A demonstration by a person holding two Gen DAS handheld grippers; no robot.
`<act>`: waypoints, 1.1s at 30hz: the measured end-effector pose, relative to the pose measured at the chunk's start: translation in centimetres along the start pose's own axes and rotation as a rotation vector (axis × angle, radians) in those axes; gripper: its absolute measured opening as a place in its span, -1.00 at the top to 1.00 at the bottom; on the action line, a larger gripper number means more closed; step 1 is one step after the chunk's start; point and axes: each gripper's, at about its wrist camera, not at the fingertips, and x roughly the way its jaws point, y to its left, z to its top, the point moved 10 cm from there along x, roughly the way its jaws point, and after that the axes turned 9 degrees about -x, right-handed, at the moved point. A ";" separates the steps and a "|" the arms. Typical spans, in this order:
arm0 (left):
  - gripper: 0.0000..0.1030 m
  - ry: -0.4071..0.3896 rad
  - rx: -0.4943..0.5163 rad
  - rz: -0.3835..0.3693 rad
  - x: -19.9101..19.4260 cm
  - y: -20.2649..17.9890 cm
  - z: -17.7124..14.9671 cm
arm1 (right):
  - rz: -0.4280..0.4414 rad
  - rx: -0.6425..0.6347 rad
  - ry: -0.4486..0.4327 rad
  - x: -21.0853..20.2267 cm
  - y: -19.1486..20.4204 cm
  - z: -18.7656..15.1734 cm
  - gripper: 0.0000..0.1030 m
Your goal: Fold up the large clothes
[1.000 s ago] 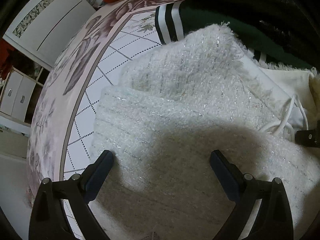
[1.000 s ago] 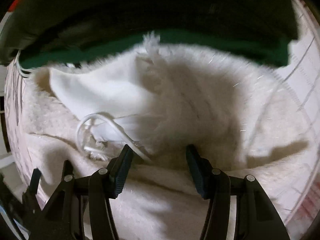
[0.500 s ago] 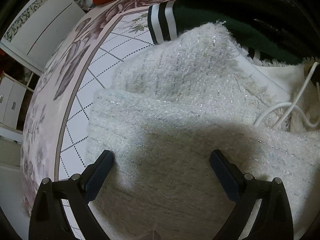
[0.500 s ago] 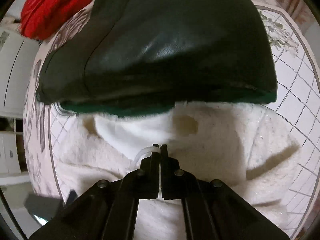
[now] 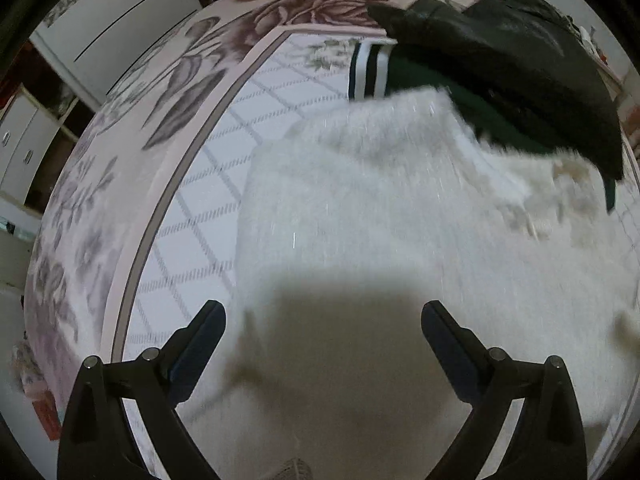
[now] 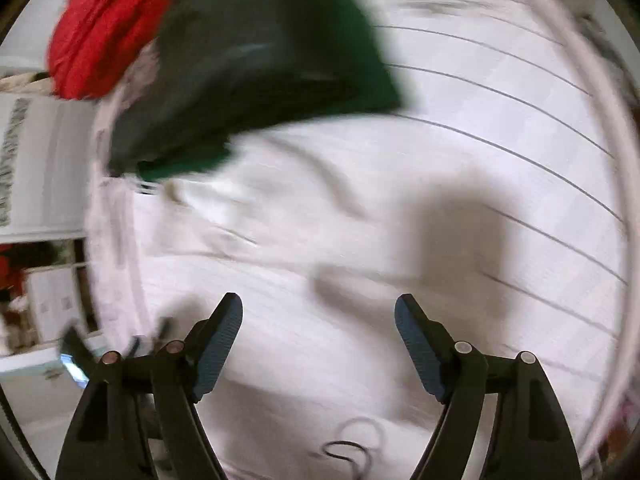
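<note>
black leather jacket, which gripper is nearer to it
Hard to call, probably right. The right gripper sits below the black leather jacket; the left gripper has the white fuzzy garment between.

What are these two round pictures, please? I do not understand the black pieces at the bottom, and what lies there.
Each picture comes from a camera on a hand-held two-finger gripper, looking along its fingers. The black pieces are the left gripper and the right gripper. Both look down on a fuzzy white garment spread on a flowered bed cover. Beyond it lie a black jacket over a green garment, and red cloth. The left gripper is open; the right jaws are opening. Neither holds anything.
</note>
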 end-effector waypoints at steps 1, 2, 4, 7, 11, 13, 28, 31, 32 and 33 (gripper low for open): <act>-0.95 0.012 0.010 0.009 -0.3 -0.1 -1.6 | -0.025 0.020 0.005 0.0 -1.3 -1.7 -0.56; -0.95 0.022 0.017 0.016 -0.4 -0.3 -2.8 | -0.050 0.044 0.020 0.1 -2.9 -3.8 -0.56; -0.95 0.052 0.038 0.033 -0.1 -0.6 -5.7 | -0.102 0.074 0.065 1.0 -7.0 -7.7 -0.56; -0.95 0.118 0.087 0.056 1.0 -0.9 -10.1 | -0.131 0.072 0.164 5.2 -10.2 -13.3 -0.40; -0.95 0.143 0.133 0.089 1.1 0.3 -13.7 | -0.012 0.164 0.132 7.3 -11.8 -17.1 0.80; -0.95 0.136 0.151 0.105 0.7 1.4 -14.4 | 0.029 0.215 0.125 7.1 -11.6 -17.9 0.82; -0.95 0.077 0.319 0.177 -0.7 8.6 -15.9 | 0.139 0.294 0.355 9.8 -3.1 -34.0 0.60; -0.95 0.071 0.351 0.194 1.1 7.6 -17.0 | 0.006 0.183 0.218 6.4 -4.1 -30.5 -0.41; -0.95 0.073 0.359 0.204 1.8 7.4 -17.6 | -0.020 0.154 0.173 5.7 -4.7 -29.1 -0.43; -0.99 0.073 0.357 0.206 2.4 7.5 -17.7 | -0.035 0.135 0.147 5.9 -4.9 -27.2 -0.43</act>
